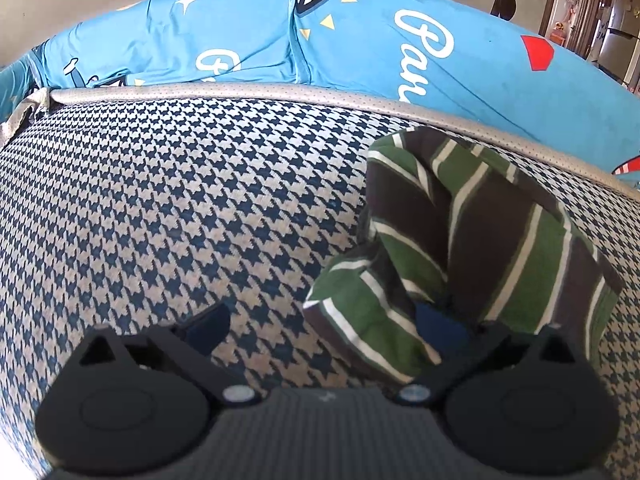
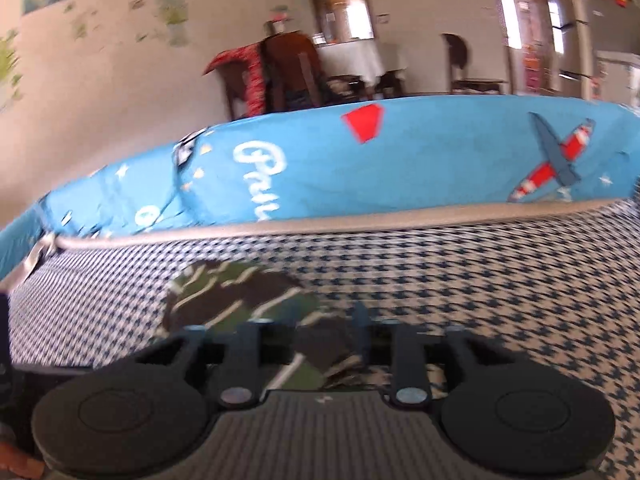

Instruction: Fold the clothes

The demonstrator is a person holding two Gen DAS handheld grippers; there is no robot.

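Striped garment (image 1: pixel 472 240) — green, brown, white — bunched on houndstooth cover (image 1: pixel 180 200).

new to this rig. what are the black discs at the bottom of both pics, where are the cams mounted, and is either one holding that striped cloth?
No robot arm here: a person carries a two-finger gripper in each hand, each with a fisheye camera looking forward along its fingers. The black discs are the gripper's own body, seen from just behind.

Left wrist view: the left gripper has its fingers spread wide. A green, brown and white striped cloth lies bunched on the houndstooth cover; one finger sits against its edge, but nothing is pinched.

Right wrist view, blurred: the right gripper has its jaws apart with the same striped cloth lying between them; I see no pinch, though the blur makes it hard to be sure.

Behind the cover lies a blue printed sheet, with chairs further back.
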